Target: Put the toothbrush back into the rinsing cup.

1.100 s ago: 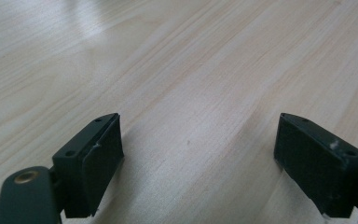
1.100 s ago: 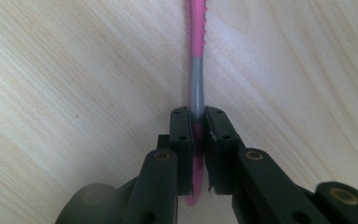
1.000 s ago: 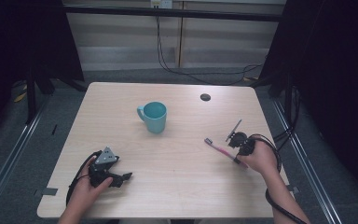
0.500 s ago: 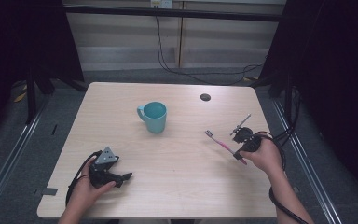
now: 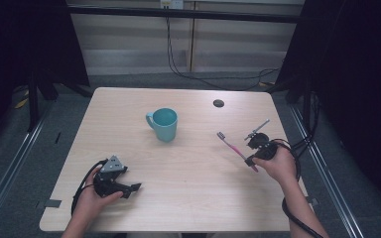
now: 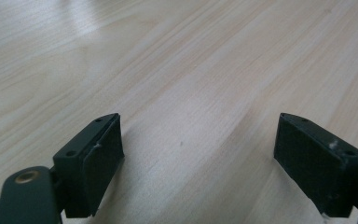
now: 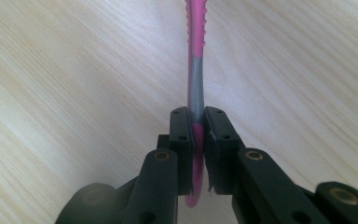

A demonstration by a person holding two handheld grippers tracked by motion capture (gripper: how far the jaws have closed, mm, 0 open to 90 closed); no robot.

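Observation:
A pink and grey toothbrush is held at the right of the table, its bristle head pointing toward the teal mug in the middle. My right gripper is shut on the toothbrush's handle, which runs up between the jaws in the right gripper view. My left gripper rests near the front left of the table, open, with bare wood between its fingers.
A small dark round hole or grommet sits at the back right of the light wooden table. Cables trail off the right edge. Black frame posts stand left and right of the table.
My right gripper has lifted and moved slightly back and to the right with the toothbrush. The left gripper has stayed still.

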